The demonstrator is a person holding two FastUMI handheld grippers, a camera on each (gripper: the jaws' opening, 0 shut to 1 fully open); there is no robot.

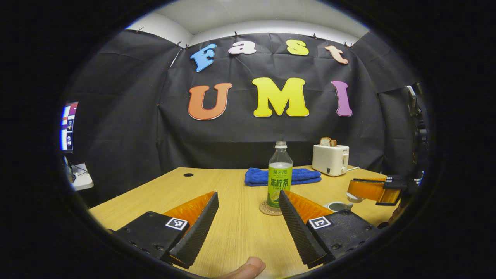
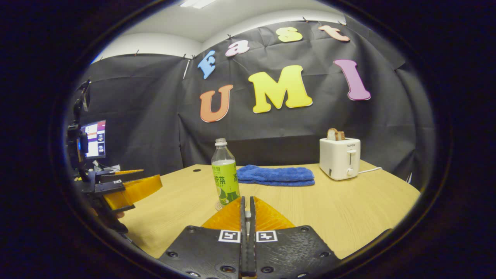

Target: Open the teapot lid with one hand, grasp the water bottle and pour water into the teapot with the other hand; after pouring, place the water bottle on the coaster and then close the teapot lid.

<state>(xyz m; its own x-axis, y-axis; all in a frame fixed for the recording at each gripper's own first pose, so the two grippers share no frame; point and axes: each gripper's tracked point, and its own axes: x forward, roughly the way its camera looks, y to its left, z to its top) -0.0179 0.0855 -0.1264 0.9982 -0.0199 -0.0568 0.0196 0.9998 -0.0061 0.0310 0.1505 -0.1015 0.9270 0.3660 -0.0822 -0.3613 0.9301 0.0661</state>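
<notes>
The water bottle (image 1: 279, 176) stands on the coaster (image 1: 270, 209) mid-table, left gripper (image 1: 248, 217) fingers spread, right gripper (image 2: 247, 217) fingers pressed together over the open teapot (image 1: 338, 205), so likely only closing the lid remains.

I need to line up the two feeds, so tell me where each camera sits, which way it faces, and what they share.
Left gripper view: rides on the left claw, open, facing the tea bottle on its coaster; a fingertip shows at the bottom, the teapot sits to the right.
Right gripper view: rides on the right claw, shut, facing across the wooden table toward the booth wall.
Shared: bottle, blue towel, toaster; each sees the other claw.
</notes>
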